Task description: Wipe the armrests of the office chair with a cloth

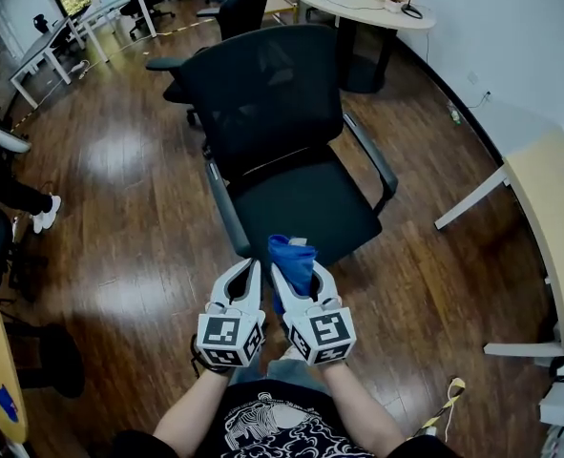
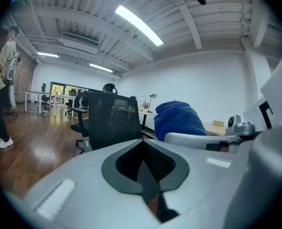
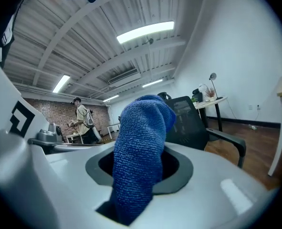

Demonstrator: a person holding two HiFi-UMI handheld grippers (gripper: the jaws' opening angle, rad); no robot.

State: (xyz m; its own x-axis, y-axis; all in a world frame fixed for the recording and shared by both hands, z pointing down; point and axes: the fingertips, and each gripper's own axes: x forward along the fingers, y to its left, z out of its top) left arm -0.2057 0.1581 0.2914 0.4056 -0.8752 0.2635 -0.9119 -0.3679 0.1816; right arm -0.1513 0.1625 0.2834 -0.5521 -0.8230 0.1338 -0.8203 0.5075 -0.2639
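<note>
Head view: nearest us, our left gripper (image 1: 247, 273) has its jaws closed together with nothing between them. Just beside it, our right gripper (image 1: 299, 275) clamps its jaws on the blue cloth (image 1: 291, 254), which stands up out of them. Beyond both, the black office chair (image 1: 291, 198) faces us on the wooden floor (image 1: 119, 208), an armrest (image 1: 226, 213) along each side.
</note>
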